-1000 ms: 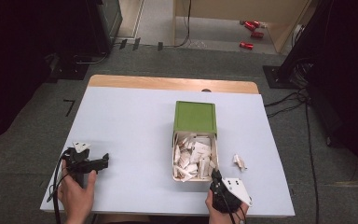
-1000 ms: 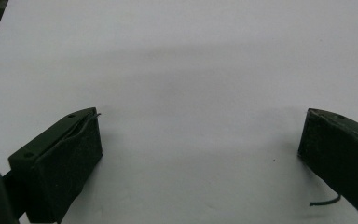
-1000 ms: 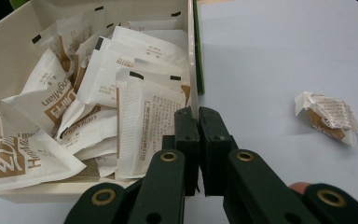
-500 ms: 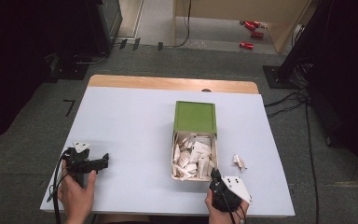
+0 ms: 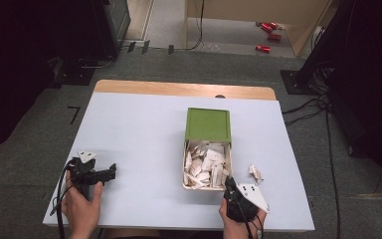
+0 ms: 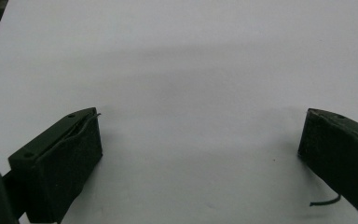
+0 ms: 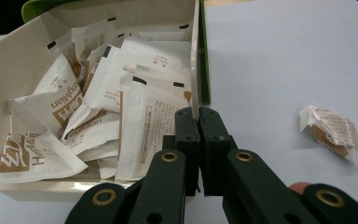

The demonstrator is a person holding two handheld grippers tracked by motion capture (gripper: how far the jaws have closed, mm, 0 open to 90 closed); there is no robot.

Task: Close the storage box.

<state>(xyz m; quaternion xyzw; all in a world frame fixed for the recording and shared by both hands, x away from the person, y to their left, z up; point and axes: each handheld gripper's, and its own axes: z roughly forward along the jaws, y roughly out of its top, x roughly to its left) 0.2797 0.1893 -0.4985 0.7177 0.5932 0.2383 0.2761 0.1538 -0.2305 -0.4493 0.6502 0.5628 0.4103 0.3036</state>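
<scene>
The right black two-jaw gripper [image 7: 198, 114] has its jaws pressed together, empty, at the near right corner of the open cream box with a green lid [image 5: 208, 124], mid-table, heaped with white-and-brown paper sachets [image 7: 98, 98]. A crumpled sachet [image 7: 332, 131] lies just right. The left black gripper [image 5: 110, 172] rests spread wide over the bare pale-blue tabletop [image 5: 139, 129].

left gripper [image 6: 200, 135] sits low over the white table [image 6: 191, 56], jaws spread wide apart, one black jaw rising at the lower left, the other at the right edge; nothing between them but bare tabletop; a thin dark wire strand curls out under the right-hand jaw, and a fine wire runs along the top edge of the left-hand jaw; a soft shadow lies across the table beyond the jaws; a dark strip shows at the top left corner, past the table's edge
</scene>
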